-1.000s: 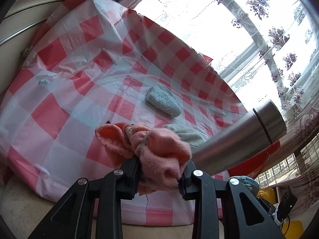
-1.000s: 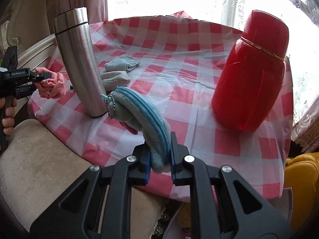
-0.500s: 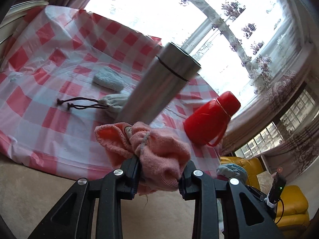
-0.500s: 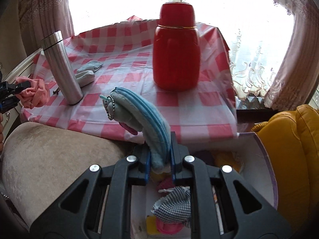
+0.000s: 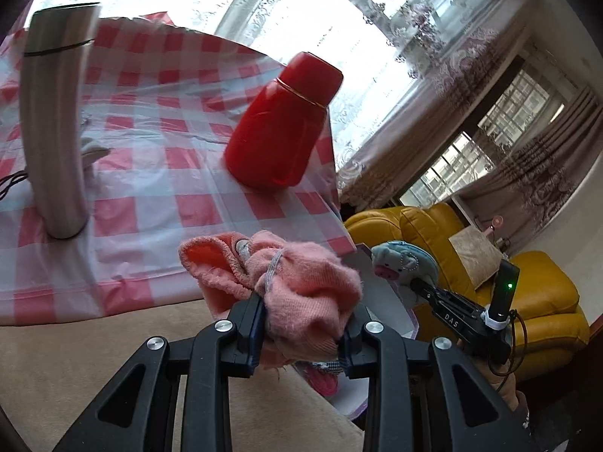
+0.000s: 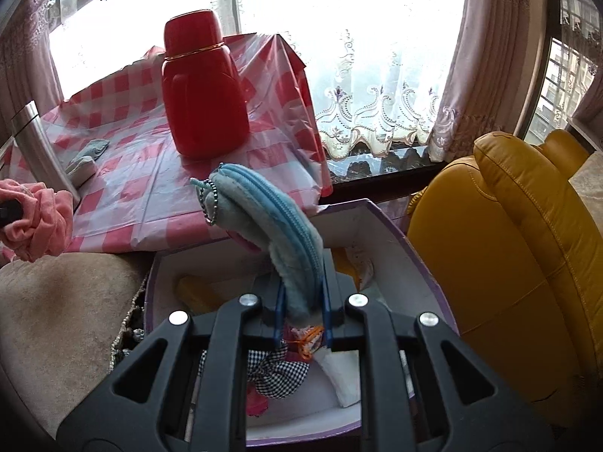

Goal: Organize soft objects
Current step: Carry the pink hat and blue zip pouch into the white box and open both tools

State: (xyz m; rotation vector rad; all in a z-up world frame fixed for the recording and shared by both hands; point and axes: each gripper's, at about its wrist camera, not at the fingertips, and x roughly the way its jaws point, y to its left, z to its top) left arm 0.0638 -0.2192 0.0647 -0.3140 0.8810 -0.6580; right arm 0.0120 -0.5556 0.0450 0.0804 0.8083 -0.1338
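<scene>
Two grippers each squeeze one soft thing: left gripper (image 5: 303, 333) the pink cloth (image 5: 301, 286), right gripper (image 6: 301, 320) the blue pouch (image 6: 271, 226) above one box (image 6: 388, 226) at the frame's bottom.

Two close fisheye views along gripper fingers: left faces right across the table (image 5: 158, 188); right looks down; both show the red flask (image 6: 203, 86).

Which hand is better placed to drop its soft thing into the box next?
Right. The right gripper holds the blue plush pouch directly over the open purple box. The left gripper, clamping the pink cloth, hangs beside the box over the beige cushion.
</scene>
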